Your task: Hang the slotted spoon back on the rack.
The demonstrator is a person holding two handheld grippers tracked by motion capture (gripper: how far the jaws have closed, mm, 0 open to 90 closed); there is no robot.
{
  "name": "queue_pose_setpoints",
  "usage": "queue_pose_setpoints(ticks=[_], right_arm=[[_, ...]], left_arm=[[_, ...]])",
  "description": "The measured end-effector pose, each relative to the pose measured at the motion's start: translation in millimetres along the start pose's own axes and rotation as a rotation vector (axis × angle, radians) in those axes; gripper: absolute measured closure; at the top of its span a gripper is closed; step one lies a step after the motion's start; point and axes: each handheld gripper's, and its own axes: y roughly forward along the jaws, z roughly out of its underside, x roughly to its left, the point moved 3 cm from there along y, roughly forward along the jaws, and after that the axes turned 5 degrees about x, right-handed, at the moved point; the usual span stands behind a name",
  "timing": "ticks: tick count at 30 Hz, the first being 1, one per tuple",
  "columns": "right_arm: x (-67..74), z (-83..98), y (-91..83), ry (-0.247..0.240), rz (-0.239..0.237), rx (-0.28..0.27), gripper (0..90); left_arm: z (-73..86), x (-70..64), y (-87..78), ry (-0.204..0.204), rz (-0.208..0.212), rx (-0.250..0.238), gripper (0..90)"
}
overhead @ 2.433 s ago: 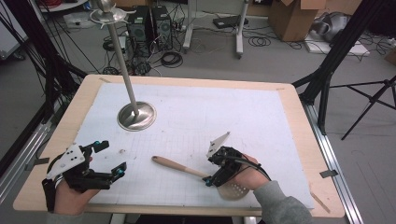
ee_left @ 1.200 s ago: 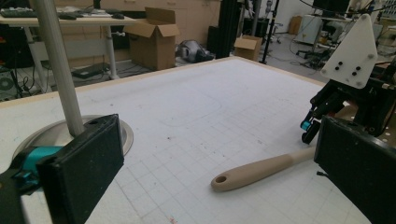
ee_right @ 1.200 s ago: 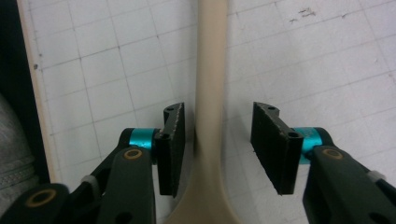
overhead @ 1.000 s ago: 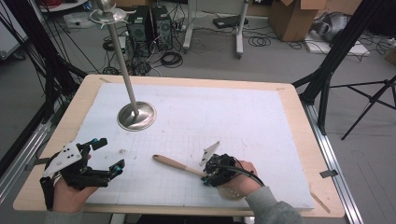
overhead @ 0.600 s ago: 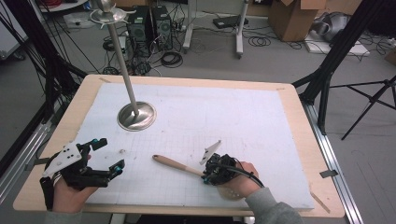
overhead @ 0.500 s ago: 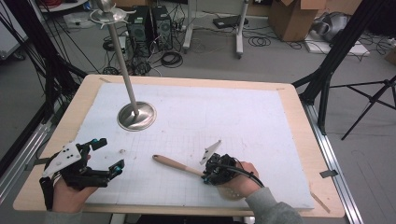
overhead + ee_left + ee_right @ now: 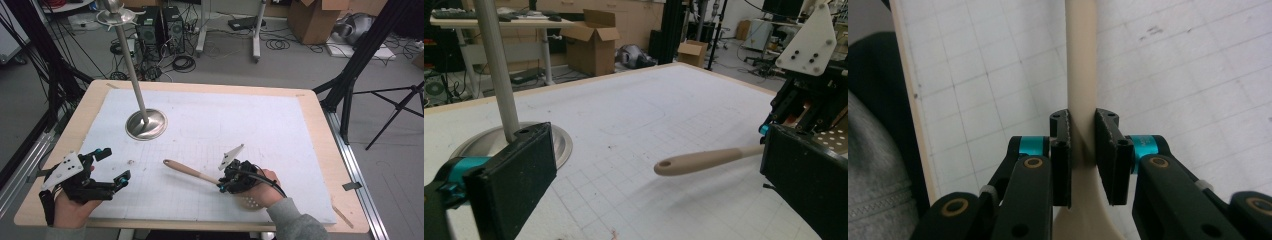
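1. Right gripper (image 7: 1082,145): jaws just closing, now clamped on the neck of the spoon (image 7: 1081,75), one pad on each side.
2. Spoon handle (image 7: 189,172) sticking straight out ahead of those jaws, just above the white mat (image 7: 240,125).
3. Left gripper (image 7: 111,167): jaws wide apart, nothing between them; metal stand (image 7: 499,75) ahead, near one jaw.

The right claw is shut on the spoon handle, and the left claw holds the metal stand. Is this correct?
Not quite. The right claw is shut on the spoon handle, but the left claw is open and holds nothing, apart from the stand; the high view shows it.
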Motion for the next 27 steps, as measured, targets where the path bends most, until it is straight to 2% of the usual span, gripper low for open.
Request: queue_pose_setpoints(ticks=[7,8,13,14,18,21,22,24,27], right_arm=[[-7.1,-4.6,-11.5,0.016,-0.001,-0.059,78.4],[-9.8,-6.4,-15.8,0.021,0.002,-0.084,78.4],[-14.1,-10.6,-25.2,0.030,0.004,-0.123,78.4],[-16.2,-12.5,-29.4,0.036,0.002,-0.147,78.4],[-19.0,-15.1,-34.9,0.031,0.006,-0.174,78.4],[-22.9,-18.0,-39.9,0.031,0.012,-0.206,78.4],[-25.5,-20.4,-42.7,0.027,0.015,-0.239,78.4],[-26.2,-22.1,-45.0,0.031,0.016,-0.265,78.4],[-26.9,-23.7,-47.0,0.032,0.014,-0.286,78.4]], left_arm=[[0.3,0.0,-0.4,0.000,0.000,0.000,1.8],[0.3,-0.1,-0.5,0.001,-0.001,0.000,1.8],[1.1,-0.8,-1.1,-0.002,0.000,0.001,1.8],[1.3,-0.8,-1.4,0.000,0.001,0.003,1.8],[2.6,-0.7,-2.5,-0.004,-0.001,0.003,1.8],[3.4,-0.1,-3.9,-0.004,-0.004,0.003,1.8],[3.3,-0.2,-5.2,-0.006,-0.006,0.001,1.8],[3.2,-0.4,-5.9,-0.007,-0.006,-0.001,1.8],[3.8,-0.7,-6.4,-0.006,-0.007,0.002,1.8]])
